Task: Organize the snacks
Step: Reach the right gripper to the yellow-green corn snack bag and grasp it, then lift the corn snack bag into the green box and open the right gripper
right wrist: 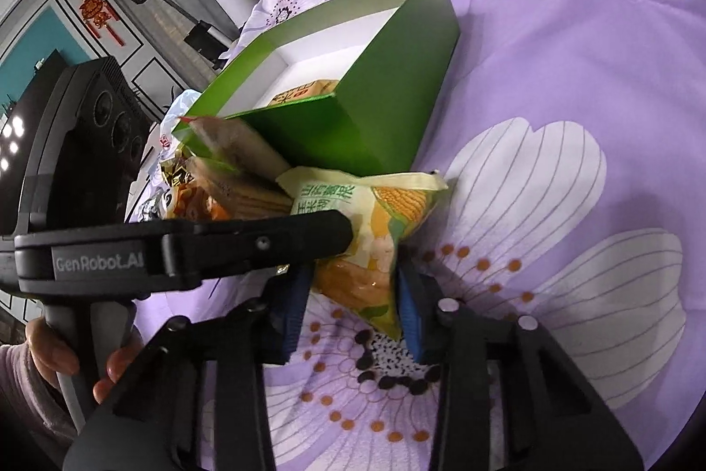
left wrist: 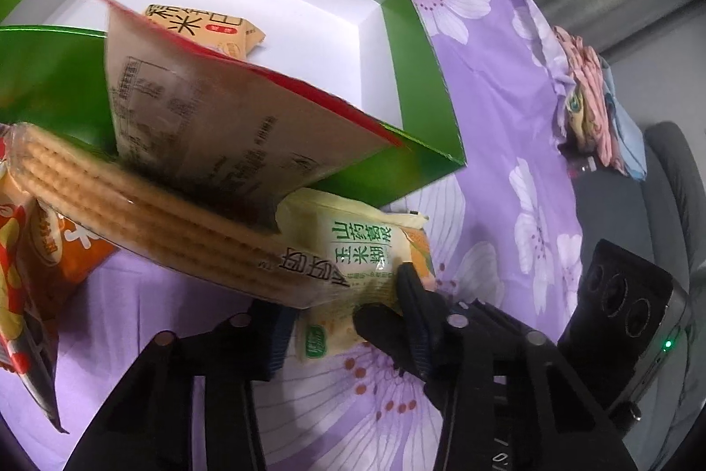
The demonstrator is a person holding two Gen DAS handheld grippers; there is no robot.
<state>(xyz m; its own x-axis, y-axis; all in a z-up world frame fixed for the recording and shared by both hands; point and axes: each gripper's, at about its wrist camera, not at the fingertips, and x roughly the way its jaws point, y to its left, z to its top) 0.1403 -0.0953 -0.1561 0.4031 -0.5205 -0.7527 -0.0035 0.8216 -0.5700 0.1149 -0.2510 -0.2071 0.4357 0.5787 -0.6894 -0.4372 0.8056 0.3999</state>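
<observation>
A green box (left wrist: 410, 43) with a white inside stands open on the purple flowered cloth; it also shows in the right wrist view (right wrist: 397, 73). One orange snack packet (left wrist: 212, 29) lies inside it. A yellow corn-paste packet (left wrist: 362, 250) lies in front of the box, beside a clear pack of biscuits (left wrist: 145, 206) and a beige pouch (left wrist: 212, 118) that leans on the box wall. My right gripper (right wrist: 353, 307) straddles the corn packet (right wrist: 379, 232), blue pads close on both sides. My left gripper (left wrist: 335, 321) also has the packet's end between its fingers, and reaches across the right wrist view (right wrist: 264, 241).
More snack packets (left wrist: 26, 250) lie at the left. A heap of folded cloth (left wrist: 587, 96) sits at the table's far edge. The right handle with its camera (left wrist: 626, 294) is at the right. A hand (right wrist: 53, 356) grips the left handle.
</observation>
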